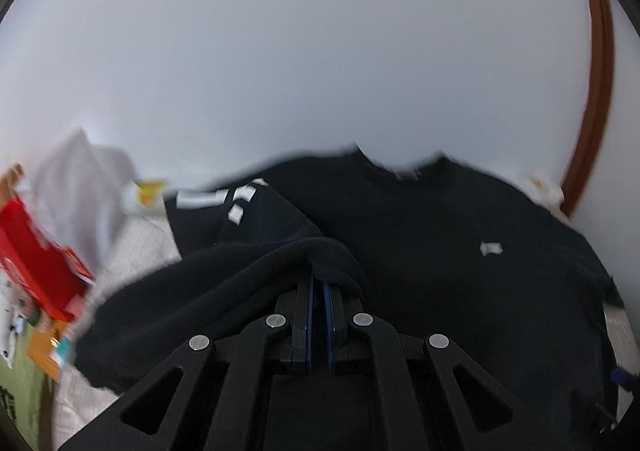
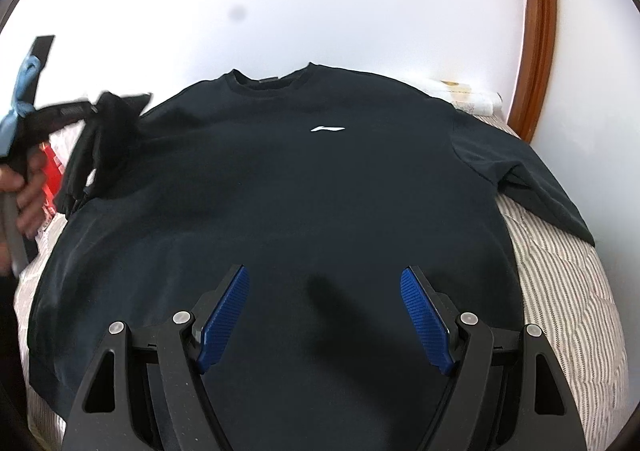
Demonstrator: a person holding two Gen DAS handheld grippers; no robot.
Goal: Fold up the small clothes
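Observation:
A black T-shirt (image 2: 300, 191) with a small white chest logo (image 2: 328, 128) lies face up on a striped bed cover (image 2: 560, 291), collar away from me. My right gripper (image 2: 324, 291) is open and empty, hovering over the shirt's lower middle. My left gripper (image 1: 319, 283) is shut on the shirt's left sleeve (image 1: 240, 271), lifted and pulled over the body; it also shows at the left of the right wrist view (image 2: 100, 131). The right sleeve (image 2: 520, 179) lies flat, spread out to the side.
A white wall (image 2: 320, 11) and a brown wooden frame (image 2: 540, 31) stand behind the bed. A red box (image 1: 36, 251) and white crumpled cloth (image 1: 80, 179) lie left of the shirt. A folded printed paper (image 2: 472, 99) lies near the right shoulder.

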